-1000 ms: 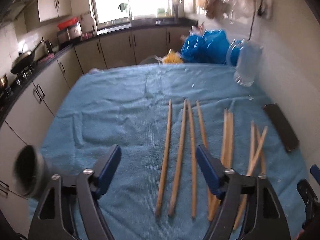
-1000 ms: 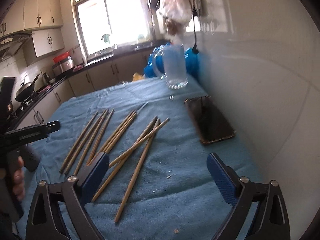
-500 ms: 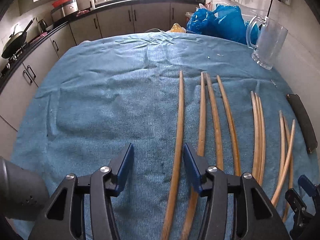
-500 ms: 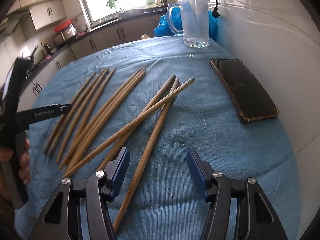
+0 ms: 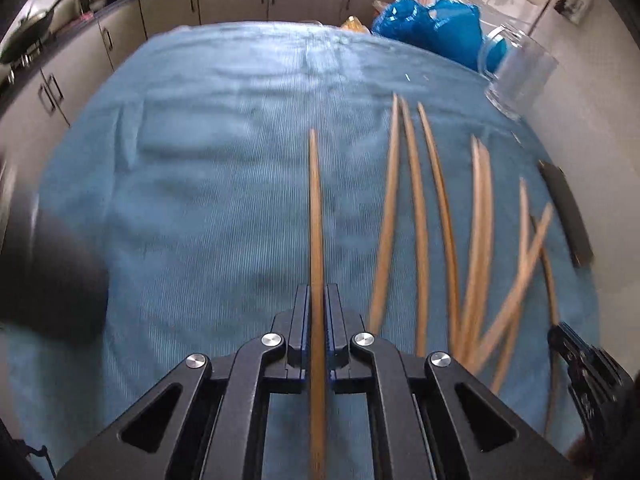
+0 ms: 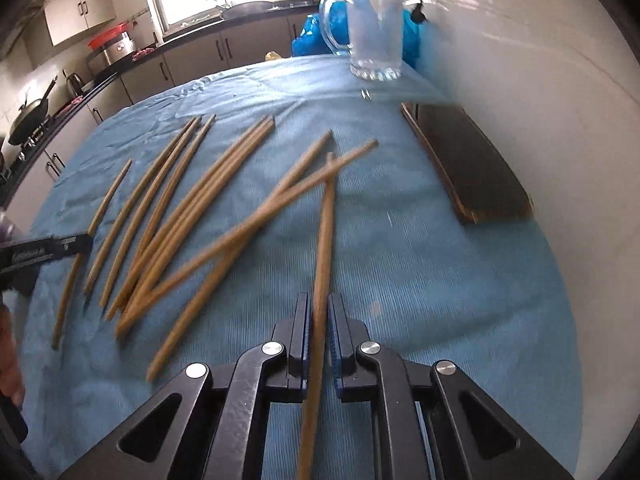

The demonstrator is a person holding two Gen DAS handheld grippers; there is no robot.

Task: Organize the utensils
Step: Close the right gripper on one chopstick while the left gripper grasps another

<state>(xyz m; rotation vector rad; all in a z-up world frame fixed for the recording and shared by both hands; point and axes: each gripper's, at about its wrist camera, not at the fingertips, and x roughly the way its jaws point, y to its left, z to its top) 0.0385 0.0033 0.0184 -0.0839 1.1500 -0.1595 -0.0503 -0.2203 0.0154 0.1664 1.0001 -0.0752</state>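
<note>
In the left wrist view, a dark blurred object [image 5: 44, 276] is seen at the left edge on the blue cloth [image 5: 208, 152]. At bottom centre the left gripper [image 5: 317, 320] is now clamped on the leftmost chopstick [image 5: 315, 216], where a second ago its jaws stood wide apart over bare cloth. To the right, the loose chopsticks [image 5: 444, 232] are spread across the cloth, with a phone [image 5: 568, 216] at the right edge and a glass mug [image 5: 520, 76] at upper right. In the right wrist view, the right gripper [image 6: 320, 332] has likewise just been closed and is clamped on a second chopstick [image 6: 326, 232], whose tip rests across two others. Both picks appear made, so lifting and gathering is judged to come next.
</note>
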